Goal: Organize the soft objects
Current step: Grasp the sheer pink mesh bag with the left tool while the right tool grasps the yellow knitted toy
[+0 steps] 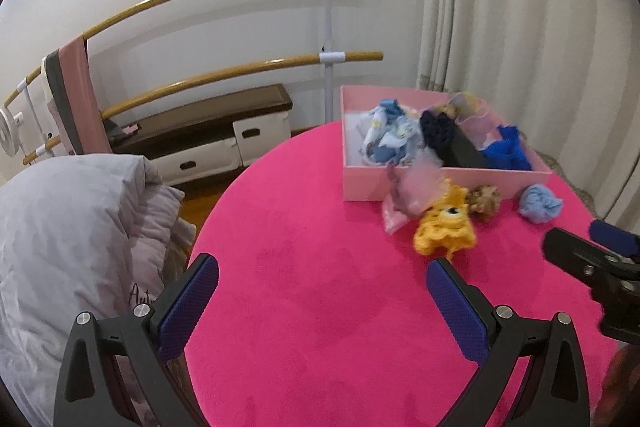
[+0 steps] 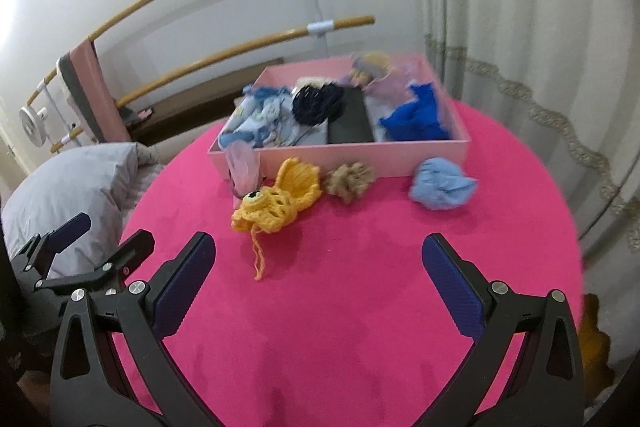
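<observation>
A yellow crocheted toy with a dark eye (image 2: 276,201) is lying on the round bench covered in bright pink cloth (image 2: 360,307), just in front of the shallow pink cardboard box (image 2: 360,157). A loose yarn tail is trailing from the toy toward the right gripper (image 2: 318,267), whose blue-padded fingers (image 2: 452,287) are being held spread wide with nothing between them; the toy is sitting ahead of the gap and slightly to the left, apart from both pads. Beside the toy, a sheer pale pink pouch (image 2: 242,165) is leaning against the box's front wall, a small tan fuzzy scrunchie (image 2: 350,179) is resting just to the toy's right, and a crumpled light blue cloth (image 2: 440,183) is lying further right. Inside the box, pale blue printed fabric (image 2: 264,117), a dark navy knit piece (image 2: 316,103) and a bright blue cloth (image 2: 416,117) are being kept in separate sections by a black divider (image 2: 350,123). The left gripper (image 1: 322,299) is likewise being held wide apart and empty, low over the bench's near left part, well short of the toy (image 1: 444,223). A grey quilted duvet (image 1: 72,239) is piled beyond the bench's left edge.
</observation>
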`<state>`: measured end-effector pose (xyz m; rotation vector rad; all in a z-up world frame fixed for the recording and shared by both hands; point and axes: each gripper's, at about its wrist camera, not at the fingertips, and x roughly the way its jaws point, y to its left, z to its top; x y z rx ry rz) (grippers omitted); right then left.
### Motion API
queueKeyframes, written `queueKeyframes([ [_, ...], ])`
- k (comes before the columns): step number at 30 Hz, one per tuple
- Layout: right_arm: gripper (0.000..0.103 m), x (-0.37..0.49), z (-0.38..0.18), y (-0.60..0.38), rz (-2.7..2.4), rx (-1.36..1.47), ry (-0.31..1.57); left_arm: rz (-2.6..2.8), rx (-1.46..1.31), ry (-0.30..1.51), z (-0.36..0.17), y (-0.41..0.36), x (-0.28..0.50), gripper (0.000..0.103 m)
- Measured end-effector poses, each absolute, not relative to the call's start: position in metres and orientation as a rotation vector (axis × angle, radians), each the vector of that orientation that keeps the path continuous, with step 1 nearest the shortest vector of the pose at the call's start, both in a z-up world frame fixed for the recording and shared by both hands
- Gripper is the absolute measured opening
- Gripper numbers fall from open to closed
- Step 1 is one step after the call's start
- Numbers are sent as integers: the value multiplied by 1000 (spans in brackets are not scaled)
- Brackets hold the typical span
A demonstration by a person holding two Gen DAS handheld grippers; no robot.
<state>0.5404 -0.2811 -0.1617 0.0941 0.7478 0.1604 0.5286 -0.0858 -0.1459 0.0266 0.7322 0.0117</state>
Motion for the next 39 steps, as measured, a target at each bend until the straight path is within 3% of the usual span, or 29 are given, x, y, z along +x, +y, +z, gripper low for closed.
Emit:
queueKeyframes([
  [4,101,575,-181,-266,201,91,803,36,31,765,-164,-78,558,103],
  [8,82,603,-201,-254,241,96,858,45,29,792,-181,-73,586,103],
  [18,54,638,-232,-237,327,95,906,36,27,820,-203,-69,621,103],
  [20,38,635,-230,-242,343,110,895,27,29,819,-204,-71,623,103],
  [24,24,628,-227,-253,349,117,887,0,35,816,-205,-79,625,103],
  [28,23,624,-223,-258,352,127,887,-23,49,809,-205,-90,624,103],
  [34,59,636,-224,-262,330,165,891,5,35,813,-205,-82,626,103],
  [39,60,649,-229,-252,339,164,884,18,37,815,-204,-80,627,103],
])
